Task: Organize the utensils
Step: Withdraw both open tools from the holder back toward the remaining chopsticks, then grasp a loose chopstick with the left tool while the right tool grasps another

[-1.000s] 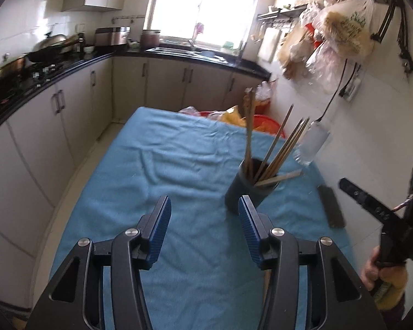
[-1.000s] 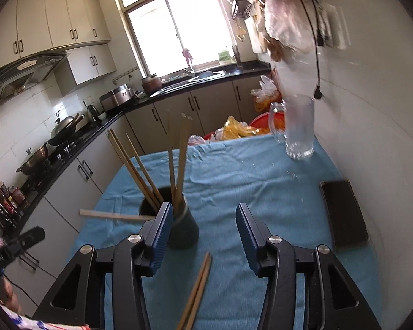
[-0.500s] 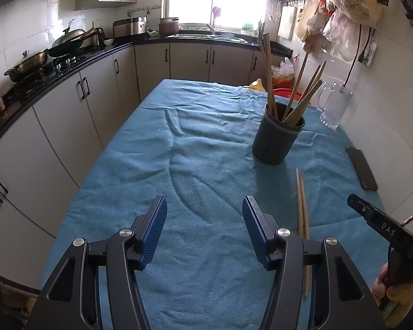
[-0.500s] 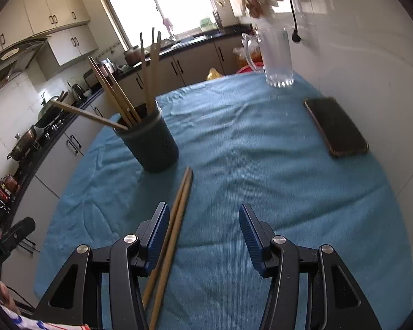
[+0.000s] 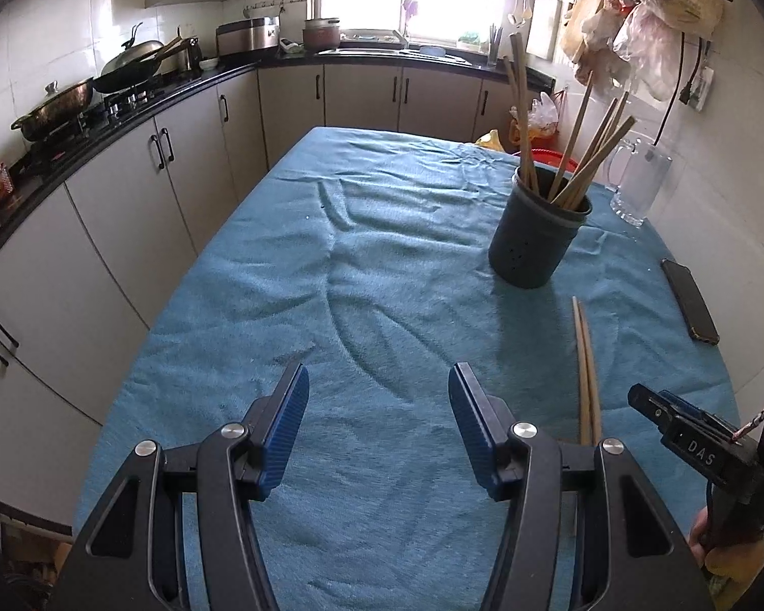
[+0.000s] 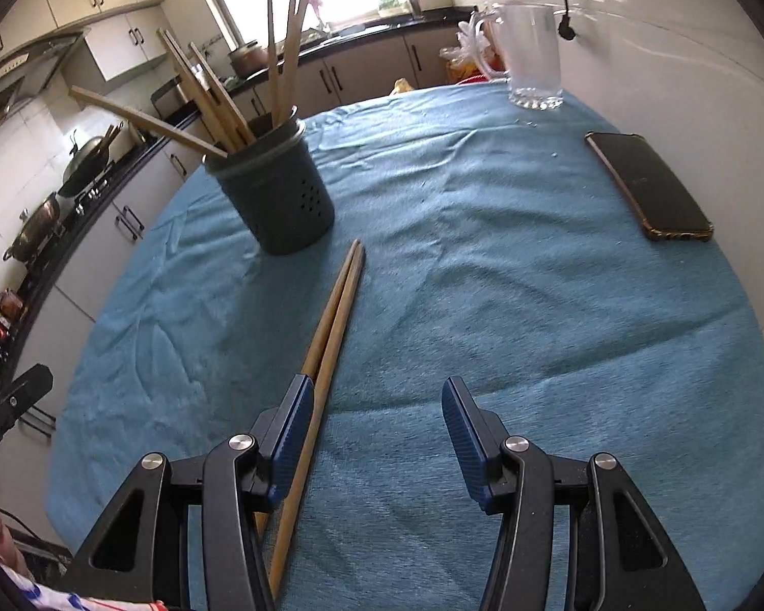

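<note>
Right wrist view: right gripper (image 6: pixel 377 427) agape over loose chopsticks (image 6: pixel 326 346); left gripper (image 5: pixel 379 420) likewise apart.

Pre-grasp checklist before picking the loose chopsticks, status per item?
1. Right gripper open and empty: ok, jaws wide apart.
2. Left gripper open and empty: ok.
3. Pair of loose wooden chopsticks lying flat on the blue table cloth: ok, side by side, tips toward the holder.
4. Chopsticks centred between the right jaws: not ok, they run past the left jaw, not the gap.
5. Dark perforated cylindrical utensil holder upright with room: ok, several chopsticks inside, opening partly free.
6. Black phone and clear glass mug clear of the path: ok, both far right of the holder.
</note>
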`<state>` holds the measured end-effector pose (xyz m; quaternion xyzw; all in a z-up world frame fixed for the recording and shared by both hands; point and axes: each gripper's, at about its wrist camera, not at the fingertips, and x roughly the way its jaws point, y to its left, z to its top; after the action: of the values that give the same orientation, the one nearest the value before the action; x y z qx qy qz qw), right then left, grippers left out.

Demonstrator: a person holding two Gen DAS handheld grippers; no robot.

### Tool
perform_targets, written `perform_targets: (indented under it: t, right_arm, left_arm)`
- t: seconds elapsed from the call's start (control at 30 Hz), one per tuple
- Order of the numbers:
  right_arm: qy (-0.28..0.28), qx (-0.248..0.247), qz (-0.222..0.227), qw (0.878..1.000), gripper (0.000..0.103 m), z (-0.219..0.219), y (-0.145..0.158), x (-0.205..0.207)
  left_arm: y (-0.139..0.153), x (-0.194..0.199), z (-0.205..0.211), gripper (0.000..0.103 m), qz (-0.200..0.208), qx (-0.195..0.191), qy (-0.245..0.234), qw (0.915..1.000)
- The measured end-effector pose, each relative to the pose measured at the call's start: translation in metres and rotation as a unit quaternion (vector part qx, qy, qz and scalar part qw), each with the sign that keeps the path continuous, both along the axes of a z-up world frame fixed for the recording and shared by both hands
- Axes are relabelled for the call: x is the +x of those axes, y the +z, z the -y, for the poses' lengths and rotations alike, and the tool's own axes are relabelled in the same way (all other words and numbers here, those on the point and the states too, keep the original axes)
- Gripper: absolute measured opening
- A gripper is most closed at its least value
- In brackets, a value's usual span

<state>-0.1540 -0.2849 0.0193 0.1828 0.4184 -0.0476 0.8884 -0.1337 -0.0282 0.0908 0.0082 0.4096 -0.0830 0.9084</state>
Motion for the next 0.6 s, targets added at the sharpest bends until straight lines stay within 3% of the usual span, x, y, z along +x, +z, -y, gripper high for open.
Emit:
perform_targets:
  t: [0.17,0.3,0.6]
  right_arm:
    - [0.024,-0.026,-0.011,0.999,0.056,-0.017,-0.007,0.010]
    - [0.040,-0.041,-0.017,0.998,0.043,-0.026,-0.009,0.015]
    - [0.058,-0.108,-0.039,0.992,0.033,-0.045,-0.019,0.027]
  left_arm:
    - [-0.006,0.006,-0.006,0.056,-0.009,-0.006,0.010,0.9999]
    - [-0.010,0.008,-0.009,0.056,-0.015,-0.013,0.013,0.9997]
    - [-0.015,0.009,-0.006,0.056,-0.023,-0.017,0.004,0.9996]
